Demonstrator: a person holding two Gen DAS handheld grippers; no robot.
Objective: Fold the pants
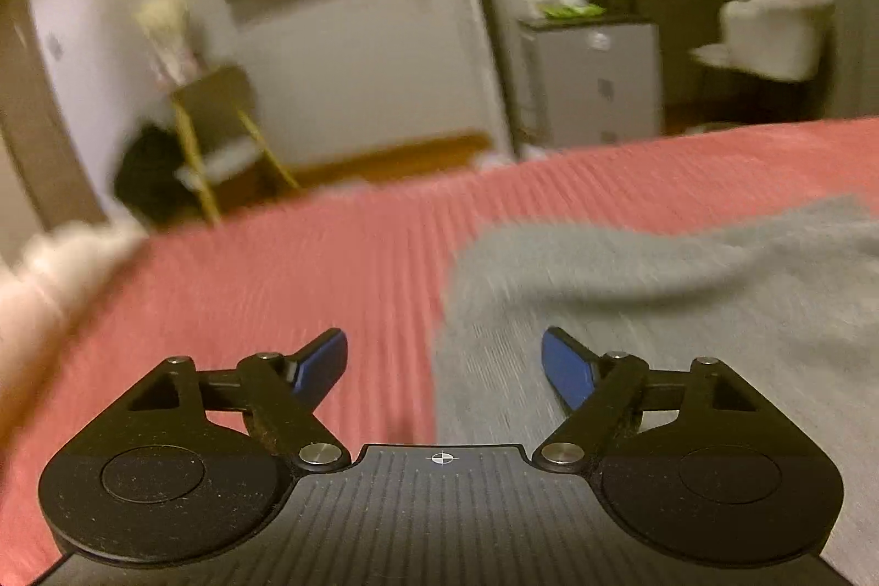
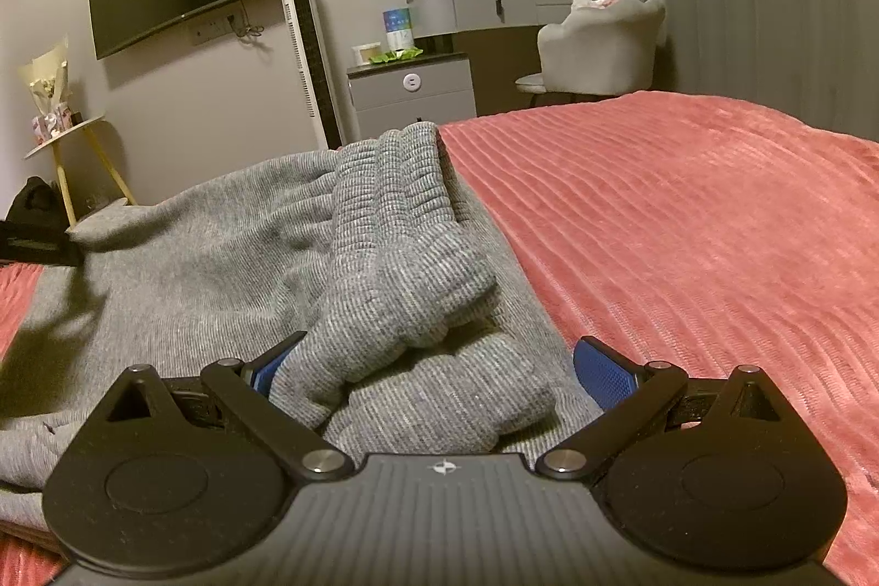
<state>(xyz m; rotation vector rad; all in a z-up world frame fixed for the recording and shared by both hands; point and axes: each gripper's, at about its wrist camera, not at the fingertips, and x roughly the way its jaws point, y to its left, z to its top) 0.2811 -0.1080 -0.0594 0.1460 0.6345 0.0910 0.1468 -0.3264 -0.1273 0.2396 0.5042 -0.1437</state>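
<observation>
Bunched ribbed waistband (image 2: 406, 311) of the grey knit pants (image 2: 209, 256) sits between the 2 blue pads of the right gripper (image 2: 434, 366), whose jaws stand spread wide around it, not clamped; its left pad (image 2: 269, 369) touches or lies just under the fabric, its right pad (image 2: 604, 380) stands just beside it. From this gripper the waistband's long axis runs away toward 12 o'clock, and the pants spread flat toward 9 and 10 o'clock across the pink ribbed bedspread (image 2: 686, 212); which way the legs point is out of sight. The left gripper (image 1: 445, 361) hangs released over the garment's edge, pants (image 1: 659, 311) from 12 to 3 o'clock, bare bedspread (image 1: 274, 284) at 9 to 11 o'clock; that view is blurred. I judge the right gripper the nearer to a grasp, needing only to close.
</observation>
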